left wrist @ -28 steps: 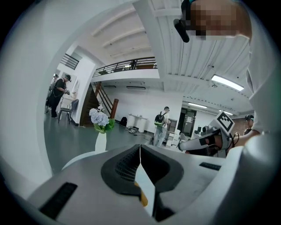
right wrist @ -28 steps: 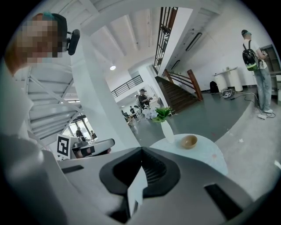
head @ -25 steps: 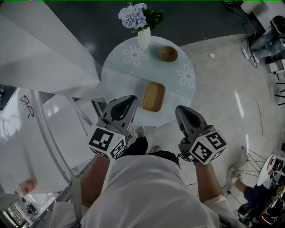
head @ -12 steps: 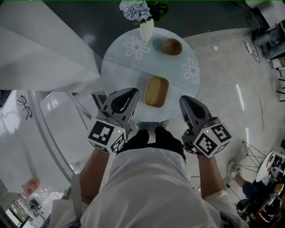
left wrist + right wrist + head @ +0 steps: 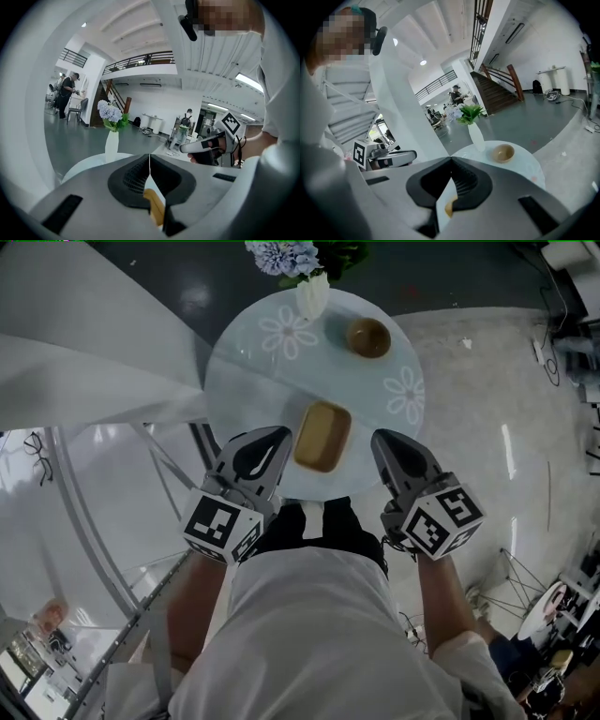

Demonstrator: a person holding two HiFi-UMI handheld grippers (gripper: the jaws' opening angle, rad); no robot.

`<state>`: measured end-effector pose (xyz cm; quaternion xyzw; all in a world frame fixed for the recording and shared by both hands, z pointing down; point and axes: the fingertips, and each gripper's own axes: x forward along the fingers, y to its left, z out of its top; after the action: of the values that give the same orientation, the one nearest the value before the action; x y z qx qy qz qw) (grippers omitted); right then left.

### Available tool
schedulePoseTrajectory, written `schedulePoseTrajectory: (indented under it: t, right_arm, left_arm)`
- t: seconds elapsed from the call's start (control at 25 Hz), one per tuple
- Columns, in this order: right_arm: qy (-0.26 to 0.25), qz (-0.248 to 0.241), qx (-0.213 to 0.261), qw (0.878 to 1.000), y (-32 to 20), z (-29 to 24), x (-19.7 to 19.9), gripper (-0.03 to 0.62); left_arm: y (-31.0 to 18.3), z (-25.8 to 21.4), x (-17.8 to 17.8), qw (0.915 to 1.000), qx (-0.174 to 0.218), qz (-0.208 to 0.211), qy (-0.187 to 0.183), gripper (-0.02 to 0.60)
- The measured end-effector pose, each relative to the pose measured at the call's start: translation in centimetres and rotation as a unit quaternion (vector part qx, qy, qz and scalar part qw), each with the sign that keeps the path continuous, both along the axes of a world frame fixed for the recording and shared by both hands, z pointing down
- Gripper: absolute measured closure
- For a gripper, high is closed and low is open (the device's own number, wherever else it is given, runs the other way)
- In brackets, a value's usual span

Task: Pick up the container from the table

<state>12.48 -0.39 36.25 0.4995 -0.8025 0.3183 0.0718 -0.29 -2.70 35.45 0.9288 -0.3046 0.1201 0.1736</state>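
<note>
Left tongs (image 5: pixel 275 437) and right tongs (image 5: pixel 382 441) were both held out in front of the body, side by side but well apart, tips pointing forward. Jaws on each pair were squeezed together tip to tip. Left forearm (image 5: pixel 192 601) and right forearm (image 5: pixel 441 601) were bare, stretched forward roughly parallel.
</note>
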Motion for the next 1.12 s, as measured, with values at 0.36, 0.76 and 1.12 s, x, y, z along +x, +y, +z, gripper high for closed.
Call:
schedulePoseTrajectory:
  t: [0.36, 0.76, 1.12]
  right_arm:
    - [0.017, -0.086, -0.033, 0.996, -4.0, 4.1, 0.6, 0.579]
    - [0.041, -0.198, -0.08, 0.976, -6.8, 10.0, -0.9, 0.579]
    - [0.061, -0.267, -0.107, 0.956, -8.2, 14.4, -2.7, 0.579]
  left_arm:
    - [-1.7, 2.1, 1.0, 0.9981, -0.026, -0.053, -0.016, 0.56]
    - [-2.2, 5.7, 0.5, 0.9889, -0.066, -0.13, -0.027, 0.56]
    - [-2.0, 8.6, -1.1, 0.9783, -0.092, -0.183, -0.032, 0.56]
